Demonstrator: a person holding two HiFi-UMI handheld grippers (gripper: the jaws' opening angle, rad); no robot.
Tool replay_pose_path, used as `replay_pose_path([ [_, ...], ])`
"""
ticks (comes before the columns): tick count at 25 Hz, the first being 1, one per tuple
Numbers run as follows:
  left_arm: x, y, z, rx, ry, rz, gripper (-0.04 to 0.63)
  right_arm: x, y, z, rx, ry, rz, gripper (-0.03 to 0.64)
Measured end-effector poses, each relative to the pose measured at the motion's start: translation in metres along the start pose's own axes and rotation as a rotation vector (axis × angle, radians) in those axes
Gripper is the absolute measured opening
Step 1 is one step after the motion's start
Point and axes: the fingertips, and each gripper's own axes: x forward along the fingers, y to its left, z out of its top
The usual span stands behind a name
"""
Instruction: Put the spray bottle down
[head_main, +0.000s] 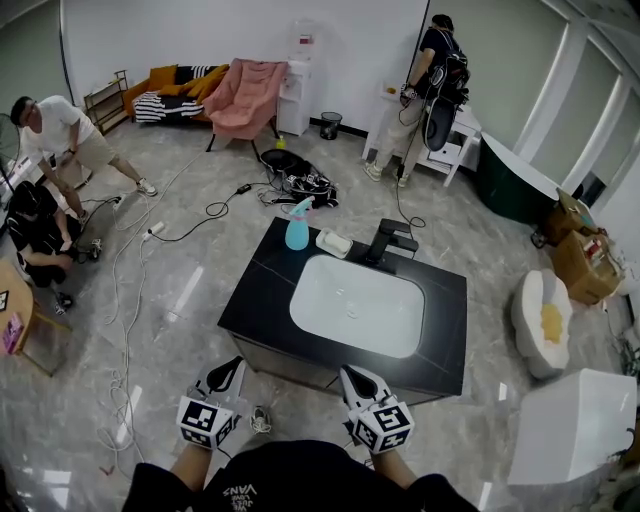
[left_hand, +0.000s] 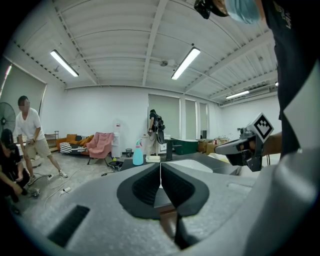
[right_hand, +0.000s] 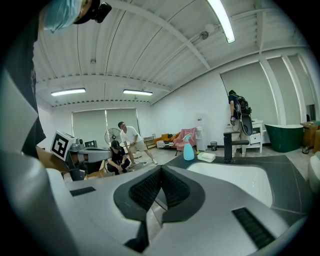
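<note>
On the far left corner of the black counter (head_main: 258, 297), the spray bottle (head_main: 297, 226) stands upright. It is light blue, free of both grippers, just beside a white soap dish (head_main: 334, 243) and near the black tap (head_main: 388, 240).

Head view: seen from above, the whole counter with its white basin (head_main: 360, 305). The left gripper (head_main: 235, 363) and right gripper (head_main: 349, 373) are held at the near edge, well apart from the bottle. Cables trail over the floor. A pink chair (head_main: 248, 95) stands at the back wall.

Left gripper view: the two fingers lie together with nothing between them. The bottle (left_hand: 138, 155) shows small beyond their tips. Only this view shows the right gripper (left_hand: 240, 147) from the side, with its marker cube.

Right gripper view: the fingers likewise meet and hold nothing. The bottle (right_hand: 188, 150), soap dish (right_hand: 206, 157) and tap (right_hand: 228, 146) line up along the basin's far side. The left gripper (right_hand: 85, 152) appears at the left, and a standing fan (right_hand: 111, 135) is seen behind two people.

Both gripper views show the ceiling lamps, which lie outside the head view.

Hidden or unclear: each gripper's own body covers the near counter in its view. The holder's hands sit behind the marker cubes. Any print on the bottle is too small to read.
</note>
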Motion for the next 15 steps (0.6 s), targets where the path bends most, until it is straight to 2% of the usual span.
replay_pose_path([
  [15,-0.0026,-0.0051,-0.0005,0.011,0.005,-0.009,0.021,-0.0028,0.0050,0.0018,-0.011,-0.007,-0.001,0.003],
])
